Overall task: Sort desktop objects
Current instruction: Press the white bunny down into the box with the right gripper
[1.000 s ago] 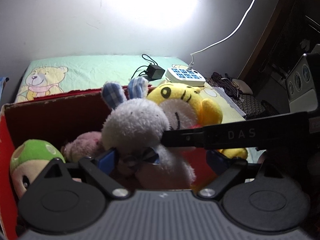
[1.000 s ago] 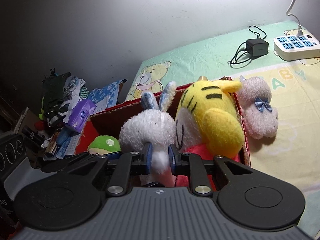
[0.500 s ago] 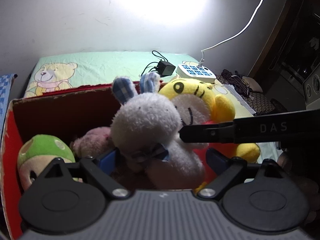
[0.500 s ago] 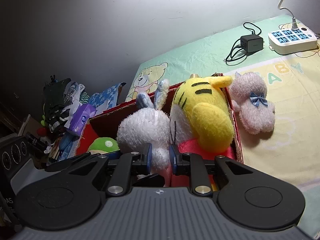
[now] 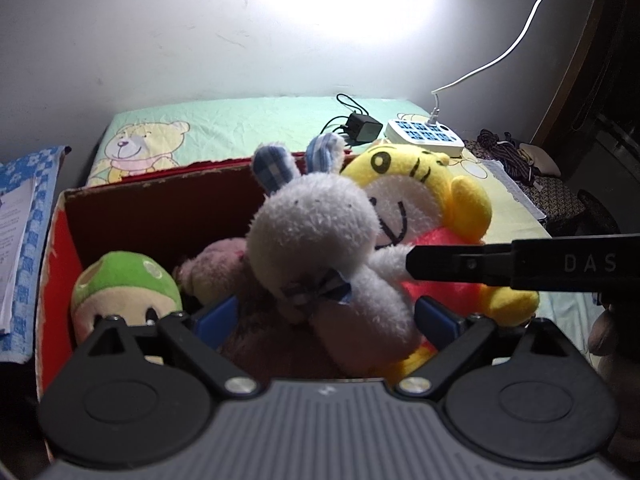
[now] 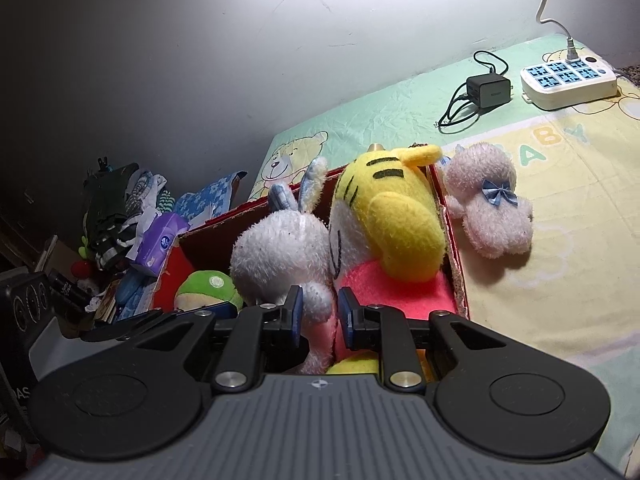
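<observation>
A white rabbit plush (image 5: pixel 316 236) with blue checked ears stands in a red cardboard box (image 5: pixel 60 248). Beside it are a yellow tiger plush (image 5: pixel 424 208), a green-capped plush (image 5: pixel 124 292) and a pink plush (image 5: pixel 216 268). My left gripper (image 5: pixel 326 316) is open, its blue pads wide on either side of the rabbit's body without pressing it. My right gripper (image 6: pixel 320 308) is shut on the rabbit's arm (image 6: pixel 318 302). In the left wrist view the right gripper (image 5: pixel 410 266) reaches in from the right and pinches that arm. A pink plush with a blue bow (image 6: pixel 488 204) lies outside the box.
A black charger (image 6: pixel 488 90) and a white power strip (image 6: pixel 568 78) lie at the back of the bear-print cloth (image 6: pixel 560 288). Clothes and a purple tissue pack (image 6: pixel 160 240) are piled left of the box. A blue patterned cloth with papers (image 5: pixel 24 240) lies at the left.
The left wrist view has swung, and the box's left wall and the blue cloth have come into sight. The right pads stay on the rabbit's arm, a touch wider apart.
</observation>
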